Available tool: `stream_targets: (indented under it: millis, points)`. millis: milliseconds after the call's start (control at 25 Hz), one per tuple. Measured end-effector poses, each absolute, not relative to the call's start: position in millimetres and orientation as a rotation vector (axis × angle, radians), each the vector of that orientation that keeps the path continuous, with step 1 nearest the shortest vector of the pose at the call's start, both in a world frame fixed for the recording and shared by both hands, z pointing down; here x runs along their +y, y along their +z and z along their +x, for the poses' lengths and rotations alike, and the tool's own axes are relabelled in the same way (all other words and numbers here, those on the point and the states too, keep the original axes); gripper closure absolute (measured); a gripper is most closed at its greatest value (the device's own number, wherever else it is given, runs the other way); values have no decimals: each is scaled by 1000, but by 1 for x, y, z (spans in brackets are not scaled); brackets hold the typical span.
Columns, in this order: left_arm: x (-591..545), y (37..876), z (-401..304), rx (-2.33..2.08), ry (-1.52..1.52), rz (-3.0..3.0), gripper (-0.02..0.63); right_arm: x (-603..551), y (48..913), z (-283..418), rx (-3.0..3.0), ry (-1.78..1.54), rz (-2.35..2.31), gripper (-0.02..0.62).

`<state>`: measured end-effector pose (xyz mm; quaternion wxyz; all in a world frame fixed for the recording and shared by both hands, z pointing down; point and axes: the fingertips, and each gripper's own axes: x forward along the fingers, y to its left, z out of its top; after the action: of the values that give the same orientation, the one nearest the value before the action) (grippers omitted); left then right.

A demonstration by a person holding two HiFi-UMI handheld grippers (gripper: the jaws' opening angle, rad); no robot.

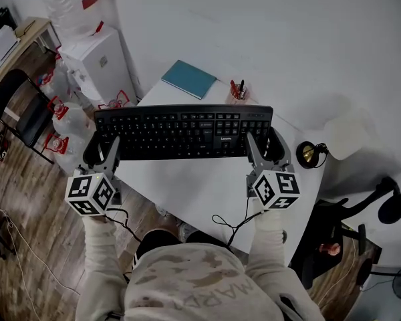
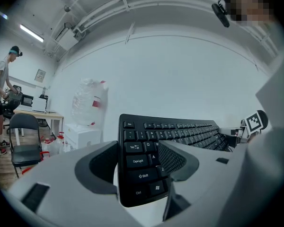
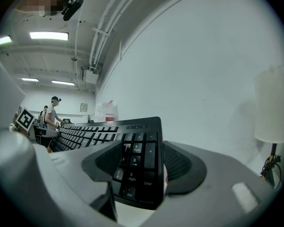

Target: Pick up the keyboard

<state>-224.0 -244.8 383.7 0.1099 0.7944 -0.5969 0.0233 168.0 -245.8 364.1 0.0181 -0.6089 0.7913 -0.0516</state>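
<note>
As jaws clamp the keyboard | left gripper: Ctrl end | right gripper: numpad end

White table: teal notebook lies flat on its far corner, pen cup just right of it. White water dispenser stands on the floor off the table's left side; white-shaded lamp at its right edge.

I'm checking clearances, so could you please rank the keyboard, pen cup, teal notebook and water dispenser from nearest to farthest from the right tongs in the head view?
1. keyboard: right end clamped in the right tongs.
2. pen cup: just behind, by the wall.
3. teal notebook: farther left, by the wall.
4. water dispenser: off the table, far left.
</note>
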Motion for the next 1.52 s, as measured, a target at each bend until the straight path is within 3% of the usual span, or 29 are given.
stream_targets:
  millis: [1520]
  points:
    - [-197, 294, -191, -1854, -138, 2487, 345, -193, 282, 200, 2361, 61, -1821, 316]
